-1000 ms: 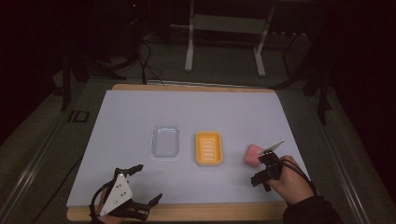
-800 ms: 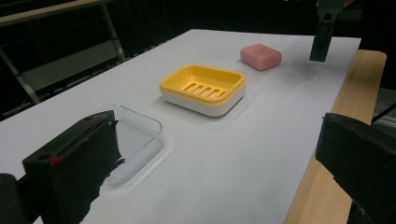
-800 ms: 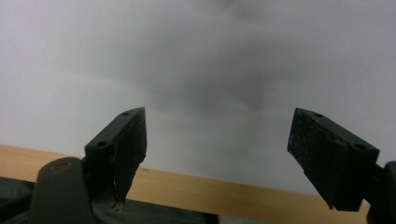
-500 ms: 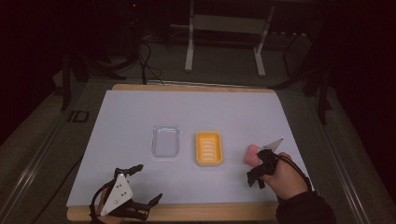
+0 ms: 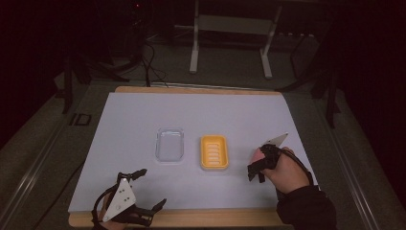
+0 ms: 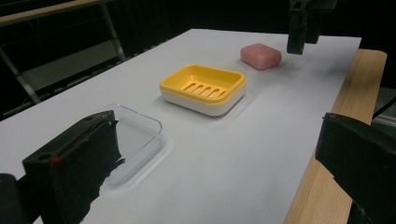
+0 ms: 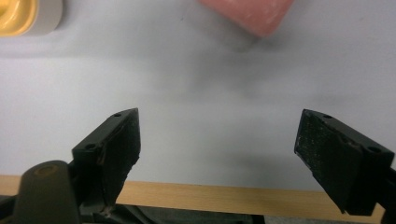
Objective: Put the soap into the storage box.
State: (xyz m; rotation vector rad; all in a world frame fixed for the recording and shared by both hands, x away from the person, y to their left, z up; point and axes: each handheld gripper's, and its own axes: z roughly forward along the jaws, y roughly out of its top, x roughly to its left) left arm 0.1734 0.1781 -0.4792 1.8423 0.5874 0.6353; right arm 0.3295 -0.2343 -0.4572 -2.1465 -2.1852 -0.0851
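Observation:
A pink soap bar (image 6: 260, 56) lies on the white sheet to the right of a yellow slotted soap dish (image 5: 214, 152). In the right gripper view the soap (image 7: 247, 14) lies beyond the jaws and apart from them. My right gripper (image 5: 256, 171), held in a hand, hangs over that spot. Its jaws have just been opening and stand wide with nothing between them (image 7: 219, 126). My left gripper (image 5: 151, 189) rests at the near left edge, open and empty. A clear tray (image 5: 170, 143) lies left of the dish.
The white sheet (image 5: 191, 115) covers a wooden board whose front strip (image 5: 215, 218) shows along the near edge. Beyond the table stand a metal frame's legs (image 5: 194, 52) and loose cables on a dark floor.
The right hand has shifted left with its gripper. In the high view it now covers the pink soap, which showed beside it before. The left gripper has not moved.

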